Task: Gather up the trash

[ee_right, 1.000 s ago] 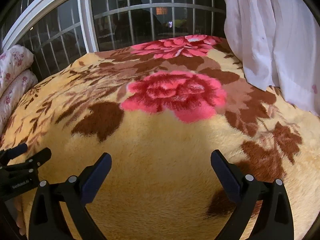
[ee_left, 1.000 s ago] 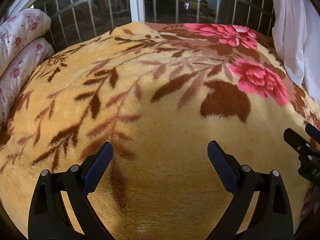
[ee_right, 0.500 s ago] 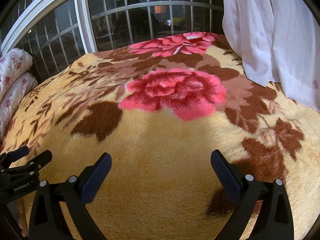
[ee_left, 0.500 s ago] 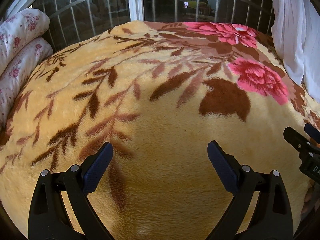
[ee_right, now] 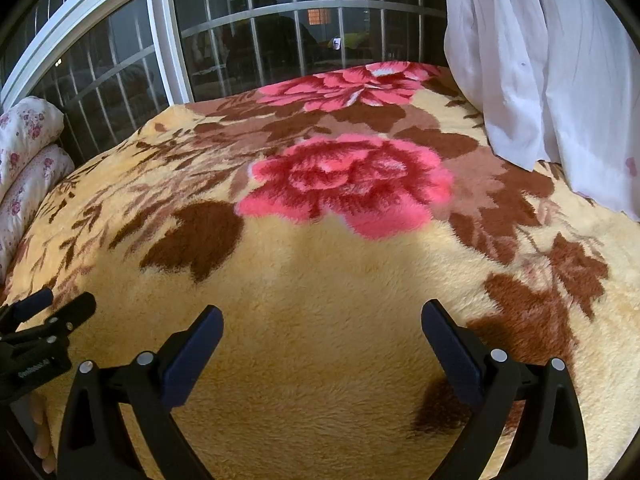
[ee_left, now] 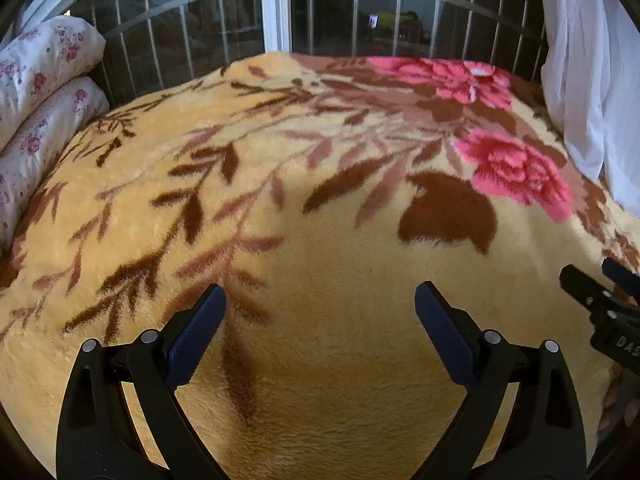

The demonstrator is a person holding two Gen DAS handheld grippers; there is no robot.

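No piece of trash shows in either view. My left gripper (ee_left: 320, 304) hangs open over the near part of a yellow plush blanket (ee_left: 340, 340) with brown leaves and pink roses. My right gripper (ee_right: 322, 320) is open too, above the same blanket (ee_right: 320, 380), with nothing between its fingers. In the left wrist view the right gripper's (ee_left: 596, 284) fingers enter at the right edge. In the right wrist view the left gripper's (ee_right: 52, 306) fingers show at the left edge. Both grippers are side by side, a little above the blanket.
Two rolled floral quilts (ee_left: 36, 92) lie at the far left by a barred window (ee_left: 276, 4). A white curtain (ee_right: 552, 72) hangs over the bed's far right side. A large pink rose pattern (ee_right: 348, 184) lies ahead of the right gripper.
Both views have drifted slightly, with the blanket pattern sitting a little lower and the window more in view. Both grippers stay open and empty.
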